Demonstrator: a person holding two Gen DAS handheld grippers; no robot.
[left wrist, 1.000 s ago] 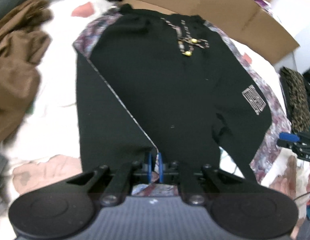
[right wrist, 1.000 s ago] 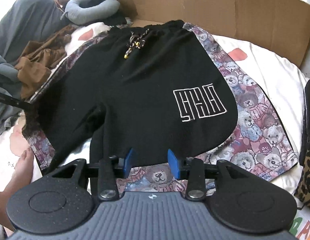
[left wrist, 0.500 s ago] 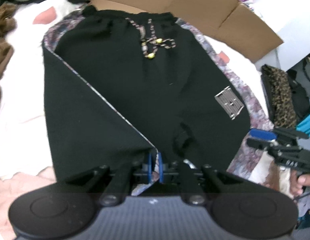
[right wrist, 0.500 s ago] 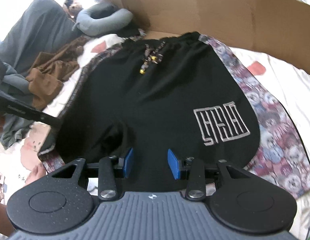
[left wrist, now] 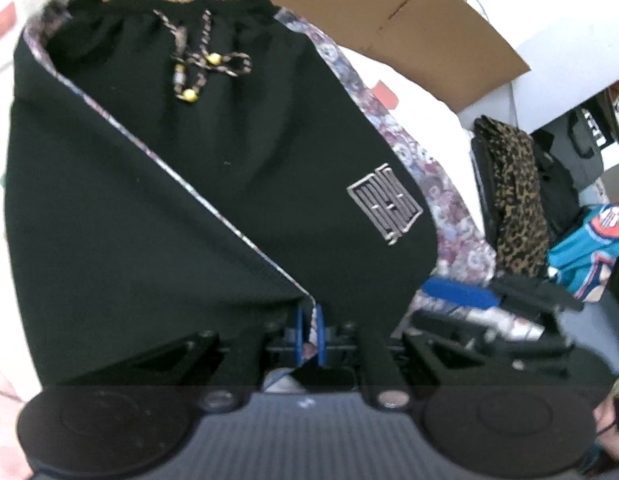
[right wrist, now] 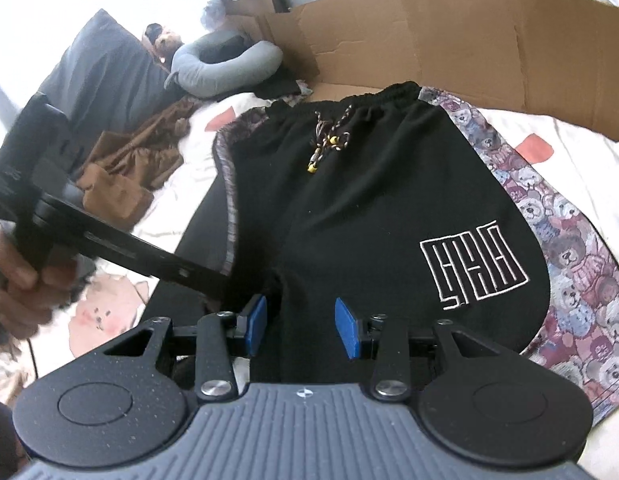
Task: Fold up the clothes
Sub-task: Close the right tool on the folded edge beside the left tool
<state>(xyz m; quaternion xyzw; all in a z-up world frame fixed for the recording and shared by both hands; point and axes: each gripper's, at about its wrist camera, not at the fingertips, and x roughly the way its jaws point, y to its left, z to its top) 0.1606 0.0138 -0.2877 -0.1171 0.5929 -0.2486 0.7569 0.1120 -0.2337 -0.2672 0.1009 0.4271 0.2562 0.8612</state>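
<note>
Folding in progress on one pair of black shorts [right wrist: 373, 184], which lies flat on a white printed bedsheet [right wrist: 569, 160] with its waistband toward the cardboard sheet [right wrist: 469, 32] at the far edge. The left gripper [left wrist: 308, 326] has its jaws pinched almost together on the corner of the shorts' left leg hem, and that leg lies turned diagonally over the front so that its plain black underside and a thin patterned edge show. The right gripper [right wrist: 300, 328] hovers just above the crotch with its jaws roughly half apart; black cloth lies below the gap, but the pads do not press on it, so nothing is held there. As a judgement, the fabric is soft, light knit that drapes, sags and creases readily; it will not slip out of rubber pads, yet a single pinch lets the rest trail, so hems, corners and the thicker waistband are the sound places to take hold. Counts: one pair of shorts, with two bear-print side panels [right wrist: 565, 256], one embroidered logo [right wrist: 473, 270], and one drawstring [left wrist: 205, 60] bearing two yellow beads; two grippers; one hand [right wrist: 17, 280] visible on the left tool. Other clothes lie well apart: one brown garment [right wrist: 137, 164], one leopard-print piece [left wrist: 513, 188], one teal jersey [left wrist: 589, 240].
</note>
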